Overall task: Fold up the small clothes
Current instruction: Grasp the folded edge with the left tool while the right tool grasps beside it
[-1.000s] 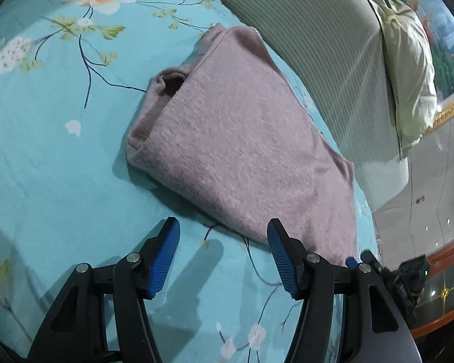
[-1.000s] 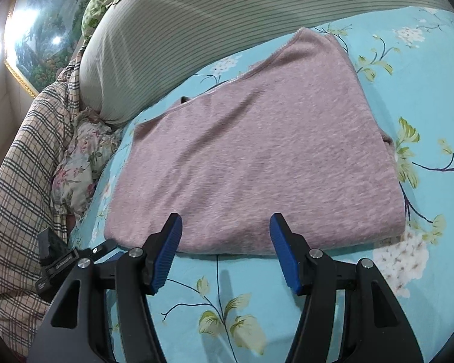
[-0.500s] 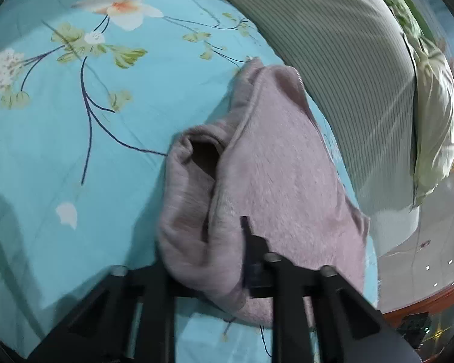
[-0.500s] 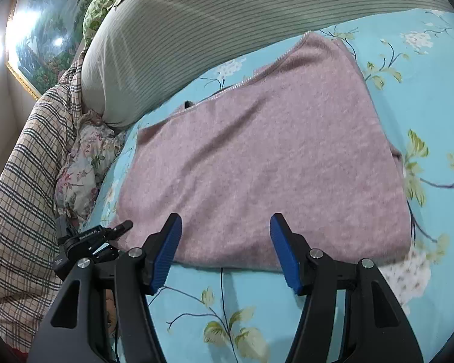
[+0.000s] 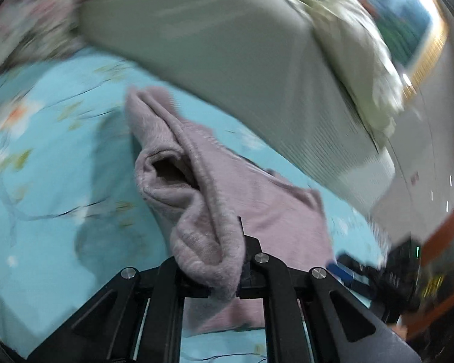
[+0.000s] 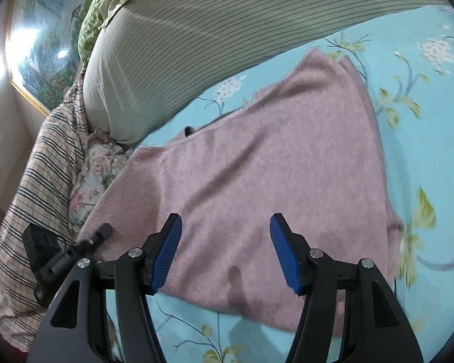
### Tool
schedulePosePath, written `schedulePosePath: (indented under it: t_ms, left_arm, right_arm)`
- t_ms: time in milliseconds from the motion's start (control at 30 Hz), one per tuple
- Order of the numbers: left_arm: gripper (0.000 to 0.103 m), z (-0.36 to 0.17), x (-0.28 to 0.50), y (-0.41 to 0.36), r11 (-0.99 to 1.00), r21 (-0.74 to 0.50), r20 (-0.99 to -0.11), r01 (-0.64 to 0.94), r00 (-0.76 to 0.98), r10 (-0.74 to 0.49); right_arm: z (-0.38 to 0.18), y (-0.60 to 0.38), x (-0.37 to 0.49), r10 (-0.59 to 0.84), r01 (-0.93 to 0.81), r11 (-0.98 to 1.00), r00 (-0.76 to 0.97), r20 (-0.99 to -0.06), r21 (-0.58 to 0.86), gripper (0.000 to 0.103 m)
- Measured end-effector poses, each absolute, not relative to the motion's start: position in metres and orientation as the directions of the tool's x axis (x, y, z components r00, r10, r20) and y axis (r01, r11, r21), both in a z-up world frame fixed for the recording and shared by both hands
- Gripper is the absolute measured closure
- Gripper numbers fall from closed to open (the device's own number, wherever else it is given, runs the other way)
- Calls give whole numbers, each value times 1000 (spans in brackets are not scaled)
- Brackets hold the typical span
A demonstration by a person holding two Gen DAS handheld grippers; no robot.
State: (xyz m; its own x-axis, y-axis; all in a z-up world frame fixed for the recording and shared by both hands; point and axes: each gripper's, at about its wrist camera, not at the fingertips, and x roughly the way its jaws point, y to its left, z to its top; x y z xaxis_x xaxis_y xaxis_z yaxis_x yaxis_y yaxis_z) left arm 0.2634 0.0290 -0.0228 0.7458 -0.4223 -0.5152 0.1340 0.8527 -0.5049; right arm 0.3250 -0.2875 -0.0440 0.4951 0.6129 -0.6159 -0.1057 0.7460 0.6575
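Two tools are seen over the bed: the left tool (image 5: 210,267) is clenched on a bunched edge of the mauve garment (image 6: 275,166), lifted from the floral sheet (image 6: 432,115); the right tool (image 6: 225,254) is held released above it. A striped pillow (image 6: 196,42) is seen beyond.

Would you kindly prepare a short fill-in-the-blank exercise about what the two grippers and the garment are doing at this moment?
1. The left gripper is shut on a bunched edge of the fuzzy pink knitted garment, lifting it off the ____ floral bedsheet.
2. The right gripper hovers over the garment with its jaws ____.
3. The right gripper's finger pads are ____ in colour.
4. Behind the garment lies a large grey ____ pillow.

Missing words: turquoise; open; blue; striped
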Motion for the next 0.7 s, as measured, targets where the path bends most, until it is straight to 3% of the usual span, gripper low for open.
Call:
schedulePosePath:
  t_ms: [267, 700]
  left_arm:
    - [95, -58, 276, -79, 892, -316, -636, 322, 626, -451]
    - [95, -60, 267, -66, 834, -415, -593, 364, 588, -551]
  right_arm:
    - [-57, -269, 372, 715, -125, 666, 387, -582, 735, 41]
    - [-88, -214, 435, 749, -128, 645, 303, -589, 754, 40]
